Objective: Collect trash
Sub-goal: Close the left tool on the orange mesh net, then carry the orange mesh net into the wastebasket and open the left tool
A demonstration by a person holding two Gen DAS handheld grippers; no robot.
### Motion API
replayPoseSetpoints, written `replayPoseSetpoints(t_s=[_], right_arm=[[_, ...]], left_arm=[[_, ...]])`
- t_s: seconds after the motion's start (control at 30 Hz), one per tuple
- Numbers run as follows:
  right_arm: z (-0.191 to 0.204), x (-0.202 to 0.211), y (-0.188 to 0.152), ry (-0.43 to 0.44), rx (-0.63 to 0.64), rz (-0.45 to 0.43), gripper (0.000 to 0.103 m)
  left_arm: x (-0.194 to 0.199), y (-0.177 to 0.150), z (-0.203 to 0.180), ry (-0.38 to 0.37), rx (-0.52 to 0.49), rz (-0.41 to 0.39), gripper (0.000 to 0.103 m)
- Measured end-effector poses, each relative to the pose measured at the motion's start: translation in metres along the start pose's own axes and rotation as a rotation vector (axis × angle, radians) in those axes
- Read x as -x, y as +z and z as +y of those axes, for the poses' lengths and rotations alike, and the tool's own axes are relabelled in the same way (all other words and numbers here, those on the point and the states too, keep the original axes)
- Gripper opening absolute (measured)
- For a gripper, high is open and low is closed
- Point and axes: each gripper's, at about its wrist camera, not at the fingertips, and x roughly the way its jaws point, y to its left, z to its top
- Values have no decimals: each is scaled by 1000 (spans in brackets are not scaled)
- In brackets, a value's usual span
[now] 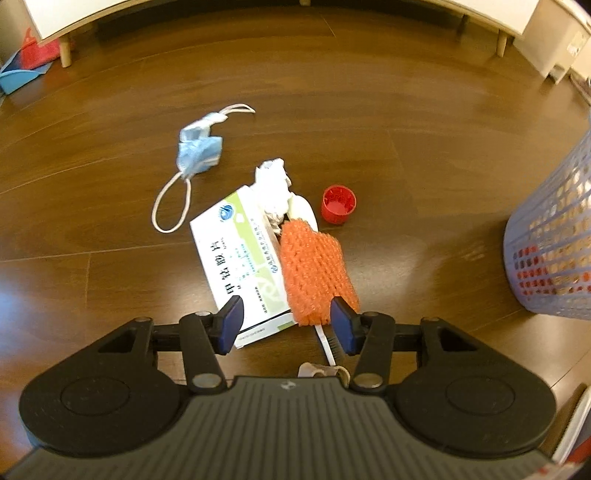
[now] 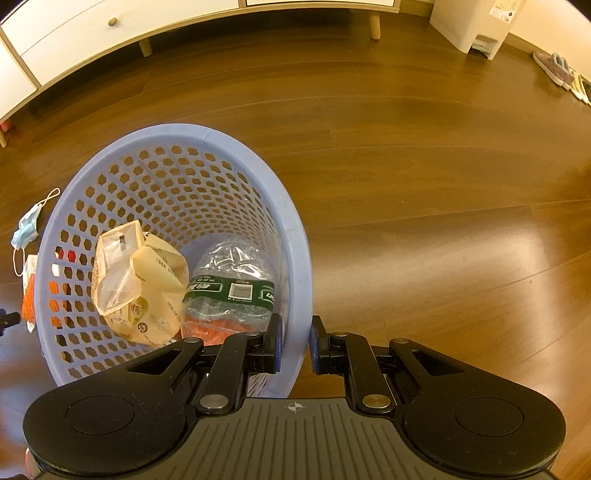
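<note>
On the wooden floor lie a white and green medicine box (image 1: 240, 266), an orange foam net (image 1: 314, 269), crumpled white tissue (image 1: 275, 192), a red bottle cap (image 1: 338, 205) and a blue face mask (image 1: 199, 151). My left gripper (image 1: 286, 325) is open just above the near ends of the box and the net. My right gripper (image 2: 295, 345) is shut on the rim of the purple mesh basket (image 2: 295, 236), which holds a beige plastic bag (image 2: 136, 280) and a crushed clear bottle (image 2: 231, 284).
The basket (image 1: 554, 236) stands at the right edge of the left wrist view. A white low cabinet on legs (image 2: 74, 40) runs along the back, with a white bin (image 2: 476, 26) beside it and slippers (image 2: 557, 68) at the far right. A blue dustpan (image 1: 18, 75) sits far left.
</note>
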Motion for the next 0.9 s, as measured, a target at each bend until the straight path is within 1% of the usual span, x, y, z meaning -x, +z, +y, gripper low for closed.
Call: replayPoseSetpoints(t_s=[0.03, 0.17, 0.2, 0.27, 0.3, 0.33, 0.43, 0.53, 0.63, 0.83, 0.9], right_arm=[[1, 0, -1, 2, -2, 1, 11], [-1, -1, 0, 8, -6, 6, 11], [-2, 0, 0, 9, -8, 7, 11], [-2, -1, 1, 11, -12, 10, 11], [-1, 0, 0, 11, -13, 11, 11], [-1, -1, 0, 12, -14, 12, 11], [0, -1, 0, 16, -20, 12, 11], [0, 0, 0, 23, -30, 12, 11], [2, 2, -1, 28, -50, 17, 11], [6, 7, -2, 32, -68, 14, 11], [5, 8, -1, 39, -81, 19, 11]], left_arm=[[-4, 1, -2, -5, -3, 5, 40], [-16, 7, -10, -21, -14, 32, 34], [-18, 8, -12, -20, -13, 35, 31], [-21, 9, -15, -27, -12, 45, 22], [-22, 10, -16, -28, -14, 49, 12], [-22, 10, -17, -28, -19, 51, 8], [-15, 12, -19, -14, -37, 25, 6], [0, 18, -19, -22, -18, -5, 5], [22, 25, -20, -49, 3, -47, 5], [78, 43, -32, -141, 31, -135, 5], [94, 46, -38, -167, 29, -151, 5]])
